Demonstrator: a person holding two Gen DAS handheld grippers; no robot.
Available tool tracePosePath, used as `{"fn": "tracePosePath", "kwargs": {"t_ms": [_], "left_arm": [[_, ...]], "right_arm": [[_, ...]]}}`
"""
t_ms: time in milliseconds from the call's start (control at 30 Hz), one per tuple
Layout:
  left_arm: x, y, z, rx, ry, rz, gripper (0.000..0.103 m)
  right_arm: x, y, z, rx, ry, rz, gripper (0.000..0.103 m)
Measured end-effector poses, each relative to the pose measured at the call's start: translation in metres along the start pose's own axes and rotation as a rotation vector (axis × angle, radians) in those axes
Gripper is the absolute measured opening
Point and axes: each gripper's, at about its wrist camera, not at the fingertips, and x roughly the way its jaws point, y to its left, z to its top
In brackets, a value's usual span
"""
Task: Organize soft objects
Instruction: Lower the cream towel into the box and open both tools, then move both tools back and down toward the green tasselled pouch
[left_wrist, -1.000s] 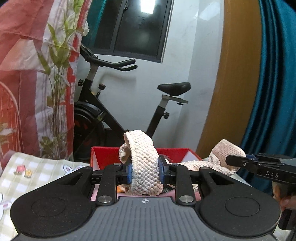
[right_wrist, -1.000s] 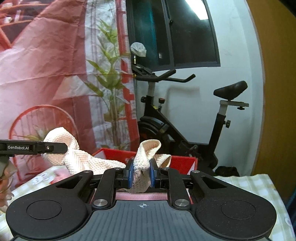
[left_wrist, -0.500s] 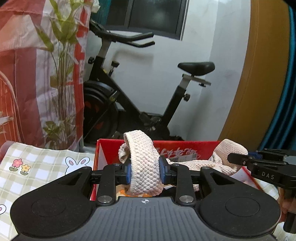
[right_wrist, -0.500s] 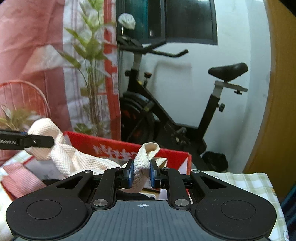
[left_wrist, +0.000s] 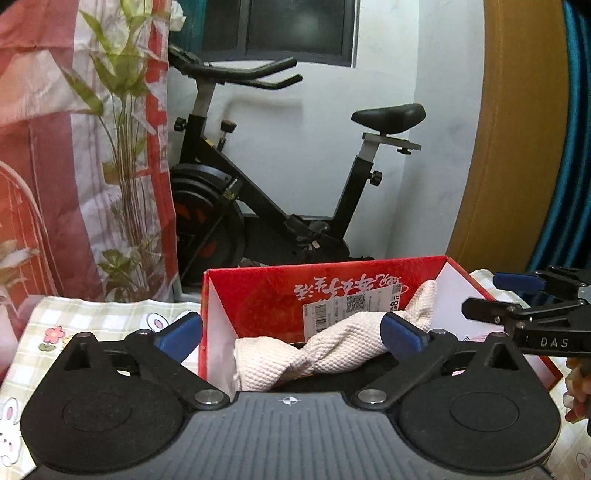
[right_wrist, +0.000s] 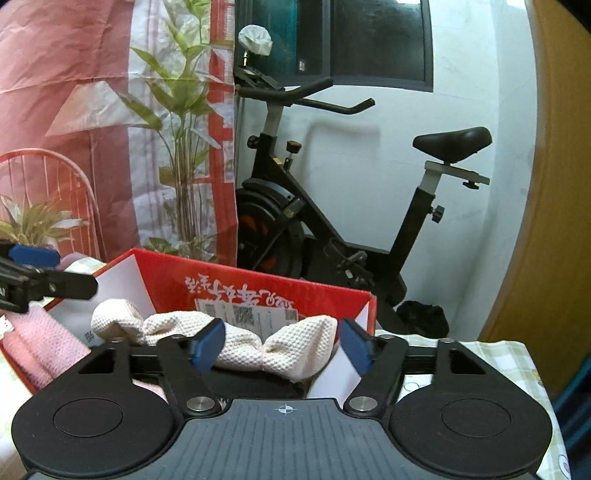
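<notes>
The left tool (left_wrist: 291, 332) stands spread wide, its jaws having just been opening, the cream towel (left_wrist: 332, 347) lying loose between them with neither pad pressing it. The right tool (right_wrist: 280, 345) is likewise parted, just opened, around the towel's other end without gripping it. The twisted towel rests inside the red box (left_wrist: 258, 291), stretched from side to side in front of the far wall with its white label (right_wrist: 247, 314). A pink cloth (right_wrist: 44, 343) lies in the box's left part. The box sits on a checked surface (left_wrist: 103, 317); an exercise bike (left_wrist: 280, 206) stands behind.
</notes>
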Motion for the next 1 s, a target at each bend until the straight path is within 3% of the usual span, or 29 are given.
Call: {"fn": "tracePosePath", "kwargs": {"t_ms": [67, 133, 233, 833, 1000], "left_arm": [[-0.007, 0.0, 0.0, -0.011, -0.007, 0.0, 0.103], [-0.014, -0.001, 0.0, -0.034, -0.006, 0.006, 0.103], [-0.027, -0.002, -0.001, -0.057, -0.024, 0.018, 0.103], [-0.083, -0.015, -0.045, -0.047, -0.089, 0.036, 0.103], [-0.089, -0.02, -0.058, -0.063, -0.098, -0.001, 0.103]], "right_arm": [[-0.007, -0.002, -0.002, 0.013, -0.002, -0.001, 0.078], [-0.015, -0.002, -0.005, 0.027, -0.008, -0.002, 0.092], [-0.03, -0.001, -0.008, 0.025, -0.02, -0.004, 0.102], [-0.104, 0.004, -0.051, 0.069, -0.086, 0.029, 0.103], [-0.114, 0.001, -0.068, 0.087, -0.082, 0.041, 0.103]]}}
